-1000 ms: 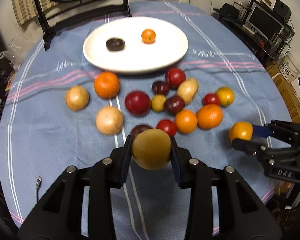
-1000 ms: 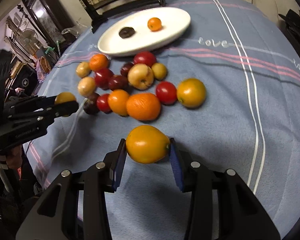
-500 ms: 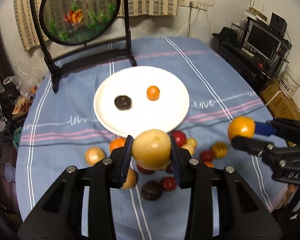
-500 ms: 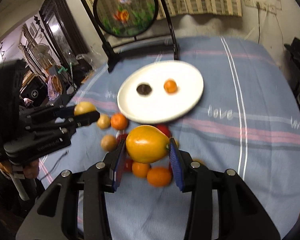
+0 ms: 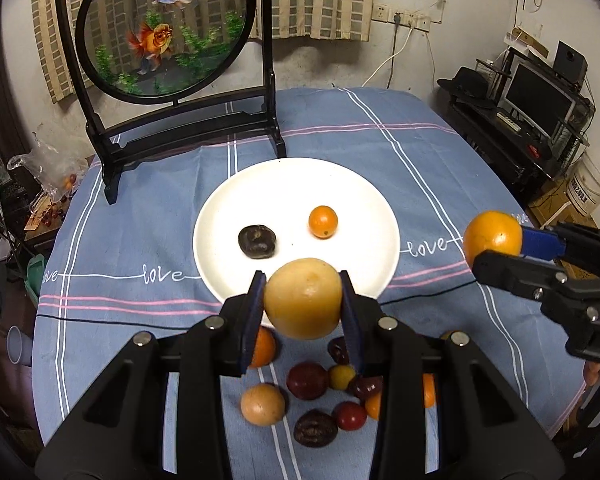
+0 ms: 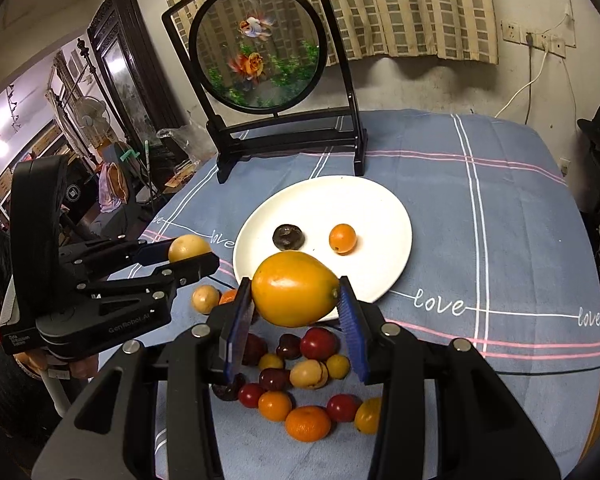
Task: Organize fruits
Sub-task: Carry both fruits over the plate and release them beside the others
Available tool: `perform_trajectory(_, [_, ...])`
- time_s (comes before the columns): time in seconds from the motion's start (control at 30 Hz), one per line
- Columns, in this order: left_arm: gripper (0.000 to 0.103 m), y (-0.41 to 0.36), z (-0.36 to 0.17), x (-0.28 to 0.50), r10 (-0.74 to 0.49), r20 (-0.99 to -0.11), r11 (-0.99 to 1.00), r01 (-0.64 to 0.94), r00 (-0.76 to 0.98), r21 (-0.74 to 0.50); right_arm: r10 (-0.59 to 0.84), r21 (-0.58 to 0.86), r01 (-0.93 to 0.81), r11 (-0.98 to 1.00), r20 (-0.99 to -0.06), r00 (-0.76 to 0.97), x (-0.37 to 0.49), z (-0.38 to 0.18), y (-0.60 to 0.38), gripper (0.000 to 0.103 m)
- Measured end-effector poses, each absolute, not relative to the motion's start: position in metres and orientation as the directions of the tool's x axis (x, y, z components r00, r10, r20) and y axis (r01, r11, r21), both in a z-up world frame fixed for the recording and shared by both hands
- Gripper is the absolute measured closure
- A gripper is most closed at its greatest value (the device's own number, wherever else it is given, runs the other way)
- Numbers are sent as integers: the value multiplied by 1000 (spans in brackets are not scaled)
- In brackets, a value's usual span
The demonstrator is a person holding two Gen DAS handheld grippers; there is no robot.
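Observation:
My left gripper (image 5: pixel 302 300) is shut on a round tan-yellow fruit (image 5: pixel 302 298), held in the air over the near rim of the white plate (image 5: pixel 364 200). My right gripper (image 6: pixel 296 296) is shut on an orange-yellow lemon-shaped fruit (image 6: pixel 294 294), also above the plate's (image 6: pixel 380 216) near edge. On the plate lie a dark wrinkled fruit (image 5: pixel 257 241) and a small orange fruit (image 5: pixel 323 221). Several loose red, dark, yellow and orange fruits (image 6: pixel 300 376) lie on the blue cloth below both grippers. Each gripper shows in the other's view: the right gripper (image 5: pixel 496 248) and the left gripper (image 6: pixel 190 254).
A black-framed round goldfish screen (image 5: pixel 168 28) stands at the table's far side behind the plate. The blue checked tablecloth (image 6: pixel 500 208) covers a round table. A desk with monitor (image 5: pixel 540 100) and a white bucket (image 5: pixel 590 184) stand to the right.
Both grippers have risen off the cloth with their fruits and tipped up toward the plate. The loose fruit pile now lies lower in both views, and the goldfish screen has come into view.

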State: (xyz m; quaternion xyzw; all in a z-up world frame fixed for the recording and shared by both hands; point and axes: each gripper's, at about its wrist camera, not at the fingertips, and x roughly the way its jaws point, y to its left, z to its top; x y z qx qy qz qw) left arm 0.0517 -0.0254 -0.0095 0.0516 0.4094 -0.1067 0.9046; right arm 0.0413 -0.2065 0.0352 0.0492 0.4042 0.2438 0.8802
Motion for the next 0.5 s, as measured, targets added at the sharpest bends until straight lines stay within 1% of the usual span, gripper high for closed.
perform_trajectory(0.27, [67,-27,-28,85,-130,-784,975,222,607,10,468,297,-381,876,-717,516,72,13,-196,61])
perform_trajectory(0.5, [67,-29,-54,122,-83,-818,979,201,570,40,446,290,-365,885,-757,478,112,-15,-184,61])
